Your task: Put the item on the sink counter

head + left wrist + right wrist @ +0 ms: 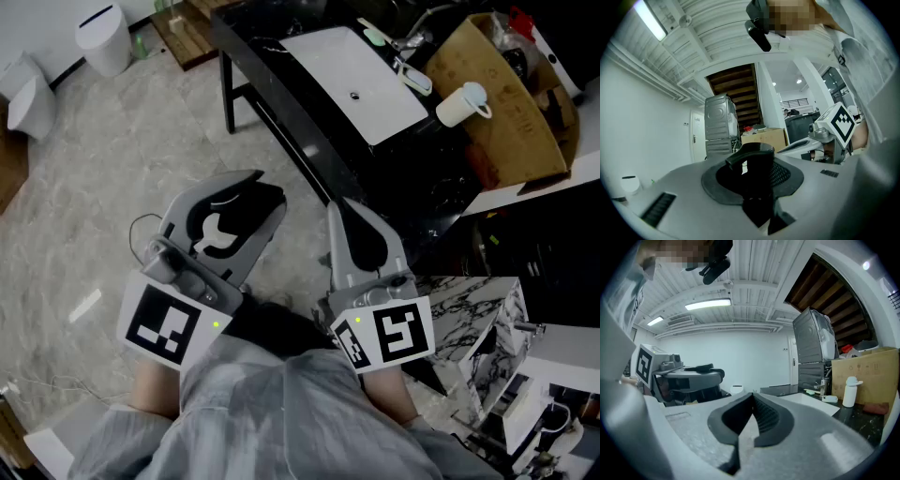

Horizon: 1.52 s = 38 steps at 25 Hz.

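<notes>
My left gripper (263, 193) hangs over the floor to the left of the sink counter, shut on a black item (246, 202) with a curved top. In the left gripper view that black item (757, 180) fills the gap between the jaws. My right gripper (343, 208) is beside it, close to the black sink counter's (281, 103) front edge, jaws shut with nothing between them (751, 401). The counter carries a white basin (356, 80). What the item is I cannot make out.
On the counter stand a faucet (412, 42), a soap dish (417, 81), a white bottle (462, 103) and an open cardboard box (511, 103). A white bin (101, 37) sits on the marble floor at the far left. A marble-patterned unit (469, 309) is at the right.
</notes>
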Tool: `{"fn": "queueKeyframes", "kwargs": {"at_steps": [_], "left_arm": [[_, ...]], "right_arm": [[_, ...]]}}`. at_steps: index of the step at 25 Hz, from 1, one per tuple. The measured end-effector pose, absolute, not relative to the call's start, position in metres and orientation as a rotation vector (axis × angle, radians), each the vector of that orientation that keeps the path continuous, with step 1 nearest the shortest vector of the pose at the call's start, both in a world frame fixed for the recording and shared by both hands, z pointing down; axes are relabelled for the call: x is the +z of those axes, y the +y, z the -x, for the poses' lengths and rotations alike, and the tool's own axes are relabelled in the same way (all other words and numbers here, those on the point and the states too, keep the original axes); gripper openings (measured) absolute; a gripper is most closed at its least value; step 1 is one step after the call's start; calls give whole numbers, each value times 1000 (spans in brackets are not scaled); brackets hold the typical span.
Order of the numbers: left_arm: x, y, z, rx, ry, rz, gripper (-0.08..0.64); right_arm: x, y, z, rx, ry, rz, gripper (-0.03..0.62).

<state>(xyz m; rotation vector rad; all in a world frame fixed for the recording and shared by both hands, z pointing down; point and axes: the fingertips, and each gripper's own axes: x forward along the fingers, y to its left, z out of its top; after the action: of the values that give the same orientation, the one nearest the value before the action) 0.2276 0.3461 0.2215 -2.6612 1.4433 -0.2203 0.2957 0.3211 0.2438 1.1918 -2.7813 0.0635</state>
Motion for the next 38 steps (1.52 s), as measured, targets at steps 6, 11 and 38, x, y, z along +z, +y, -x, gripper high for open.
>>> {"fn": "queueKeyframes", "kwargs": {"at_steps": [6, 11, 38], "left_arm": [[221, 346, -228, -230, 1431, 2647, 126], [222, 346, -224, -246, 1422, 2637, 126], [223, 361, -124, -195, 1465, 2628, 124]], "right_arm": [[244, 321, -295, 56, -2786, -1179, -3], [243, 321, -289, 51, -2790, -1178, -3], [240, 339, -200, 20, -2797, -1198, -3]]}}
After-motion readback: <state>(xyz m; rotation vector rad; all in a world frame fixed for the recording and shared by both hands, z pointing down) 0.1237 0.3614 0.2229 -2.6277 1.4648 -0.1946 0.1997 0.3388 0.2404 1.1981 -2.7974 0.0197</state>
